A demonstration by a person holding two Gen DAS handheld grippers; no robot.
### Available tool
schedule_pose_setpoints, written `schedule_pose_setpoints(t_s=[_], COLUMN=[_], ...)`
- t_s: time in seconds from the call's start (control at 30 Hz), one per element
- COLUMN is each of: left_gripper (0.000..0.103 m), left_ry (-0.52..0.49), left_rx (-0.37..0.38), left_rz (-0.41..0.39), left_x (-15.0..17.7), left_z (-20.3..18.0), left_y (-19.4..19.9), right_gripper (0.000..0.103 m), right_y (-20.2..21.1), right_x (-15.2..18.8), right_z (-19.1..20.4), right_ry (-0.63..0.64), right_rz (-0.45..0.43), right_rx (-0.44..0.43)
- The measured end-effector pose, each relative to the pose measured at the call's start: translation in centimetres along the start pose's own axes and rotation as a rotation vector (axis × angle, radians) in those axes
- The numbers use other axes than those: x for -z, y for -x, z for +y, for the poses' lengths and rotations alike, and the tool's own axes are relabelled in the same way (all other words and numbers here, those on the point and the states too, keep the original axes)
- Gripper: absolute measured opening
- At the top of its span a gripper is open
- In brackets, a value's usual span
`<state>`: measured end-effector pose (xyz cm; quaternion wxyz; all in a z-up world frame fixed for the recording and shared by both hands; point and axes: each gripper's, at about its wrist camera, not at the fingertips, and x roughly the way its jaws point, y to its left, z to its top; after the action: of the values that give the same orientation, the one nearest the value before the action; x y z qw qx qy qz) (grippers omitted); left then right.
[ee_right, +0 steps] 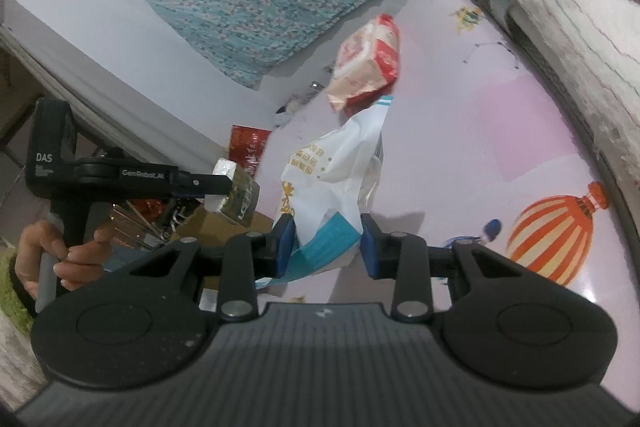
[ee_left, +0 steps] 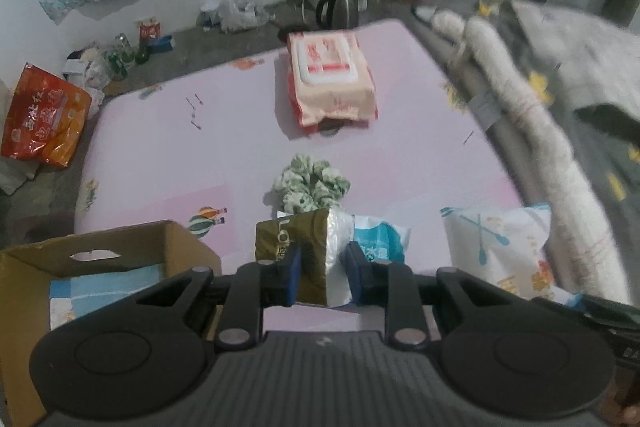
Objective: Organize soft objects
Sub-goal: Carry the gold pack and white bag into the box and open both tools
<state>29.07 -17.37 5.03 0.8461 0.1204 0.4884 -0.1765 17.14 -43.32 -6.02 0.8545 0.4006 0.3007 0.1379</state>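
My left gripper (ee_left: 322,271) is shut on a gold tissue pack (ee_left: 296,255) and holds it above the pink mat (ee_left: 180,147). The right wrist view shows that pack (ee_right: 236,193) from the side, in the left gripper (ee_right: 218,185), over a cardboard box (ee_right: 208,223). My right gripper (ee_right: 326,247) is shut on the blue end of a white-and-blue bag (ee_right: 332,179), which also shows in the left wrist view (ee_left: 496,247). A green-and-white scrunchie (ee_left: 310,185), a small blue packet (ee_left: 380,241) and a red-and-white wipes pack (ee_left: 330,79) lie on the mat.
The open cardboard box (ee_left: 40,267) at the near left holds a blue-and-white item (ee_left: 108,287). Rolled blankets (ee_left: 520,99) run along the mat's right edge. On the floor beyond are an orange bag (ee_left: 44,119), bottles (ee_left: 124,55) and a kettle (ee_left: 338,7). A hand (ee_right: 60,251) grips the left handle.
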Motion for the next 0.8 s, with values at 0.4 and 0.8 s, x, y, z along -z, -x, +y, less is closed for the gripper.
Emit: schedule_pose_setpoints(t_s=[0.4,0.8], left_gripper=[0.024,0.025], left_ry=[0.151,0.358], left_rx=[-0.016,-0.029], left_rz=[-0.229,-0.26], left_x=[9.2,22.3], left_z=[9.3,18.8], left_y=[15.0,15.7], right_gripper=[0.033,0.033], right_y=[1.2,-10.2], right_x=[1.8,10.1], right_z=[12.6,24.2], right_ry=[0.148,0.359], right_rz=[0.059,0.416], right_rx=[-0.265,-0.167])
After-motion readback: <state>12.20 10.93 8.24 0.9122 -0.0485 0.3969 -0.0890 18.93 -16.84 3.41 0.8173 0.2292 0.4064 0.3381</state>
